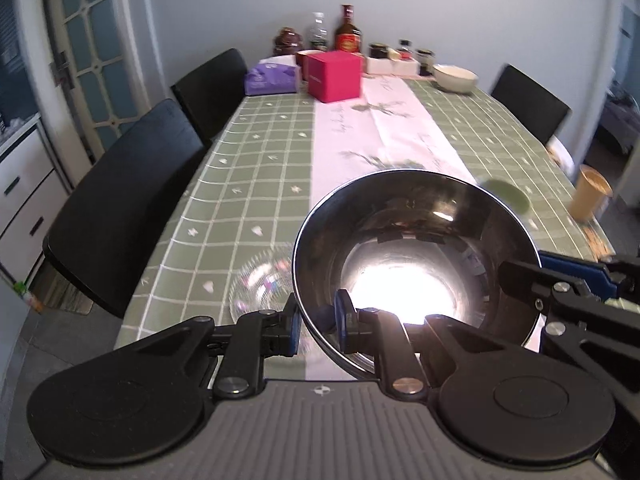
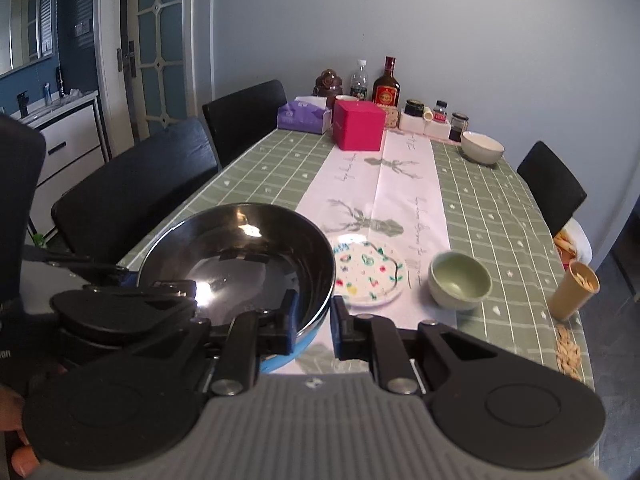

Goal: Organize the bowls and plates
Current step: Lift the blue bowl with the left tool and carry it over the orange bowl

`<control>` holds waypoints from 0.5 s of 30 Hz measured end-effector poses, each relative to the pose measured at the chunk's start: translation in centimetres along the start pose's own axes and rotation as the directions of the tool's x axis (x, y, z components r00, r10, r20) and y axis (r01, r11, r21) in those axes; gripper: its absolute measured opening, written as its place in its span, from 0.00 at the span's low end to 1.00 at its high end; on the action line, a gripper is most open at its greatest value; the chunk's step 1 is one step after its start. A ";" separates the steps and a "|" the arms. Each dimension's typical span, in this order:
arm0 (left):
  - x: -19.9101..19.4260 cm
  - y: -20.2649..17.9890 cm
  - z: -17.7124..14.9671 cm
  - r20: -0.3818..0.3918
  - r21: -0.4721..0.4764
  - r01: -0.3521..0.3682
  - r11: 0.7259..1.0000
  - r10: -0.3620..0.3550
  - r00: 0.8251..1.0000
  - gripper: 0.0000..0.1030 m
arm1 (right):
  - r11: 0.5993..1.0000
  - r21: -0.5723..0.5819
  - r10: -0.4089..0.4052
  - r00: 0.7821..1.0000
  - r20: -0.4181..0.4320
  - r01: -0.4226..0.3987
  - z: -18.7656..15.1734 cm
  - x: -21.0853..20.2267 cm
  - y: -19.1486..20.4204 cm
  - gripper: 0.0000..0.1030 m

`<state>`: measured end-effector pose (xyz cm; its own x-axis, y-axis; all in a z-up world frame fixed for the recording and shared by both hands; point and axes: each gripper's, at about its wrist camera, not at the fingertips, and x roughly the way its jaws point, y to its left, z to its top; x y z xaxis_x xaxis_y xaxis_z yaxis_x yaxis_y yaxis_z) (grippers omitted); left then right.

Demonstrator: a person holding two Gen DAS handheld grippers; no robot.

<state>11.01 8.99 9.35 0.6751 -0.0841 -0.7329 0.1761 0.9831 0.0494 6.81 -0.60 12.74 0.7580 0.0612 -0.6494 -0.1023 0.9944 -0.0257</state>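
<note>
1. The biggest danger is that the steel bowl (image 1: 414,256) slips and falls. It is big and shiny, and it hangs in the air above the near end of the table (image 2: 500,208), carried only at its rim. The left gripper (image 1: 318,330) is nearly closed and pinches the near rim; the right gripper (image 2: 312,326) is also nearly closed, with the rim between its blue pads on the other side. If the two hands do not travel together, the thin rim could twist out of one pinch.
2. Under the bowl there are breakable things. The glass bowl (image 1: 262,284) stands just beside and below it, and the painted plate (image 2: 366,274) lies near on the white runner (image 2: 400,184). A drop, or a too low pass, could crack them.
3. The small green bowl (image 2: 460,278) and the tan cup (image 2: 574,290) stand near the right edge; a wide swing could knock them over.
4. The surface is a long table with a green checked cloth, which could slide or wrinkle when a dish is set down.
5. The room is a dining room: black chairs (image 1: 128,200) on the left side, a grey wall, and bottles, a red box (image 2: 358,126) and a cream bowl (image 2: 482,147) at the far end.
</note>
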 end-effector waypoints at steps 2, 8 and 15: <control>-0.7 -0.7 -1.6 -0.004 0.040 0.004 0.999 -0.004 1.000 0.19 | 1.000 0.018 -0.006 1.000 -0.012 0.006 -1.4 -0.8 -0.2 0.14; -0.7 -1.0 -4.6 -0.103 0.077 0.070 0.995 -0.062 0.993 0.22 | 0.999 0.026 0.023 0.995 -0.097 -0.020 -4.5 -2.1 -0.2 0.14; -0.5 -1.7 -7.1 -0.157 0.140 0.090 0.986 -0.068 0.985 0.22 | 0.999 -0.054 0.002 0.990 -0.140 -0.009 -7.0 -1.5 1.0 0.18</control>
<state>5.31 8.46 4.83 0.5405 -0.1242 -0.8321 0.3350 0.9390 0.0774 1.07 -0.30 8.39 0.6599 0.0501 -0.7496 -0.1437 0.9878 -0.0606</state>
